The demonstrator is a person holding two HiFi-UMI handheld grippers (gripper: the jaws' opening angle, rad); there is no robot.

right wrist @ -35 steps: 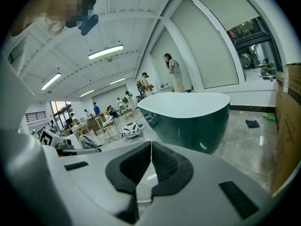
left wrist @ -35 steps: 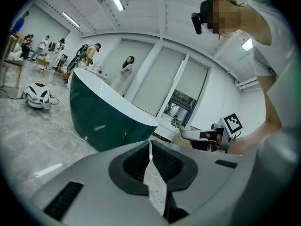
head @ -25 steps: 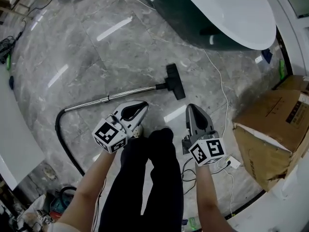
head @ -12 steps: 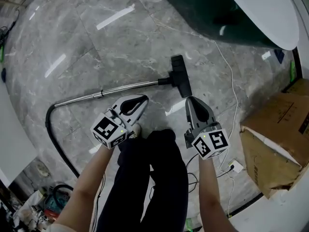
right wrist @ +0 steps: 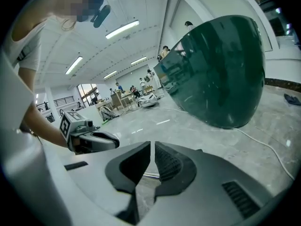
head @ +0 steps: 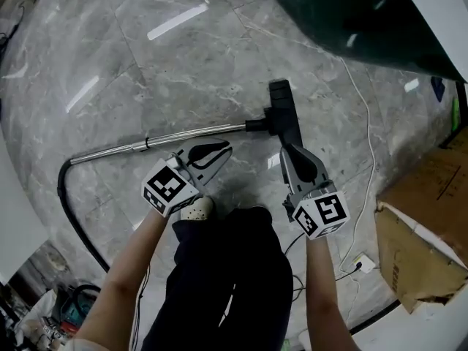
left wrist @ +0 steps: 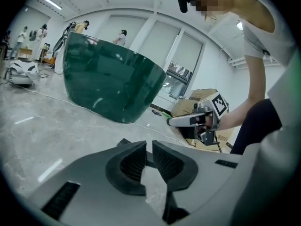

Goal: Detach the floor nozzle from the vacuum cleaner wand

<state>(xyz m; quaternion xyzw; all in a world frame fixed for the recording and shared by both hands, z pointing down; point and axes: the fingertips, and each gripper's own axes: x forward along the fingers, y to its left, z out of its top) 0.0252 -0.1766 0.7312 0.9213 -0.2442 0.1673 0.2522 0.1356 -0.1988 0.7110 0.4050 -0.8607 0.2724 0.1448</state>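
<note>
There are two tools. The left tool point(head: 224, 149) is clenched with only a thin slit between its jaws, and nothing is inside. The right tool point(head: 288, 151) is also clenched and empty. Both point forward and a little down to the floor point(head: 146, 72).

Just in front of the right tool tip lies one black floor nozzle point(head: 285, 112). Its near end is very close to the tip; whether they touch, I cannot tell. The long axis of the nozzle goes away from the person, almost in line with the right tool.

One chrome wand point(head: 190, 133) is joined to the nozzle at its middle. The wand lies flat, near the left tool tip, and its long axis goes across in front of both tools. Its nozzle end is on the side of the right tool. On the far side of the left tool it continues into one black hose point(head: 60, 185), which bends back toward the person.

Further to the right of the right tool there is one white cable point(head: 369, 159) and one cardboard box point(head: 431, 225). Ahead of both tools stands one big dark green tub point(head: 344, 20).
</note>
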